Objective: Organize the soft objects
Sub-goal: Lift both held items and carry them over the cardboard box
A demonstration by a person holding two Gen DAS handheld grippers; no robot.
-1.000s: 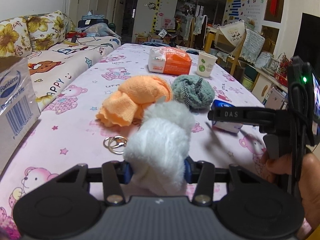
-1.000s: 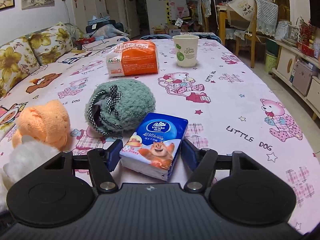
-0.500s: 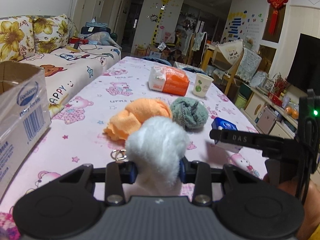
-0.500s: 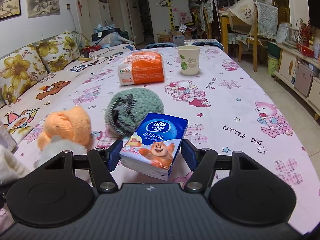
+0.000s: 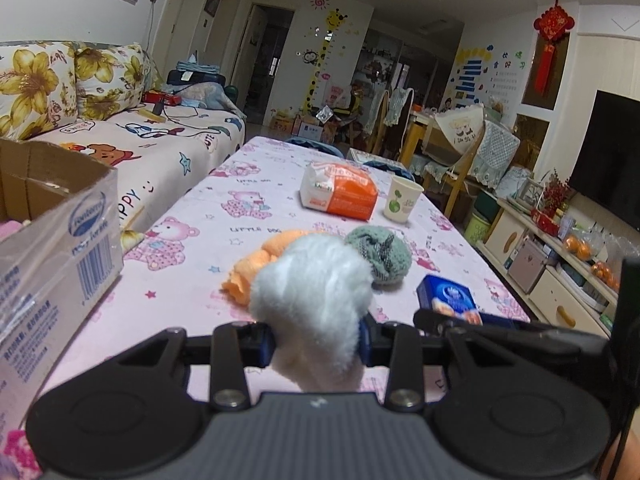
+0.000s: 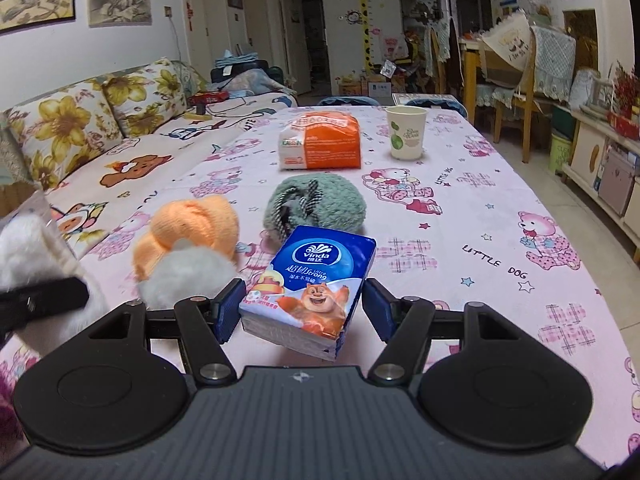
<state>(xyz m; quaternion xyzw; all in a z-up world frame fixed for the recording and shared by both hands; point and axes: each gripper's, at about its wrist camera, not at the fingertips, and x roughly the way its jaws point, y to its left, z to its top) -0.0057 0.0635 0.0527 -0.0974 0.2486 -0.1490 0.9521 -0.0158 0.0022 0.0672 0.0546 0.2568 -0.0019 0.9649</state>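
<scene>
Carrying the fluffy white plush ball (image 5: 316,292), the left gripper (image 5: 316,340) keeps its fingers clamped on it above the pink surface (image 5: 200,240); it should go gently toward the open cardboard box (image 5: 52,216). Right view: the right gripper (image 6: 300,310) has its fingers clamped on the blue tissue pack (image 6: 312,280), which needs a level hold.

Left gripper (image 5: 318,340): black linkage arms with round silver screws, two large black discs flanking a grey ribbed housing with a small white mark at its centre; blue pads on the jaws. Right gripper (image 6: 302,308): the same build, black arms, silver screws, twin discs, grey ribbed housing, blue ridged pads (image 6: 228,308).
</scene>
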